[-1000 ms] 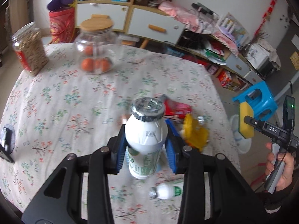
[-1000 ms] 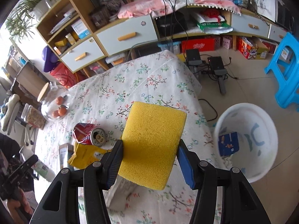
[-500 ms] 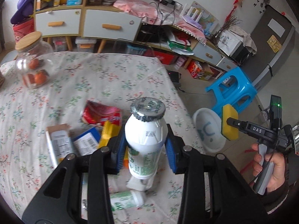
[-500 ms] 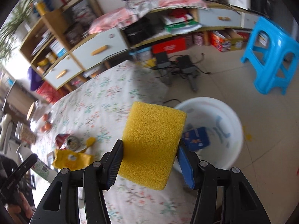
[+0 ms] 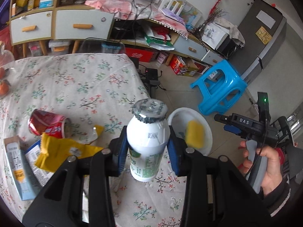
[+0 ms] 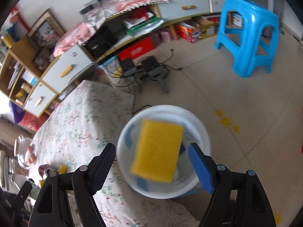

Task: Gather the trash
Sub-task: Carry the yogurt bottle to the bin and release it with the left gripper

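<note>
Over the bin (image 6: 203,138), at twelve o'clock from the right tongs (image 6: 151,167), a soft, light sponge (image 6: 158,150) is dropping from just-parted jaws; left tongs (image 5: 146,147) are clamping a slippery bottle (image 5: 146,141) mid-body.

A bright blue plastic stool (image 6: 248,36) stands on the pale tiled floor (image 6: 236,98) near cluttered wooden drawer shelving (image 5: 62,24).

Basin (image 6: 205,138): standing on the floor just beside the table (image 5: 79,79) edge.
Sponge (image 6: 158,151): lying blurred over the basin's opening.
Stool (image 6: 248,36): standing behind the basin.
Can (image 5: 47,123), wrapper (image 5: 62,149): lying on the table.
</note>
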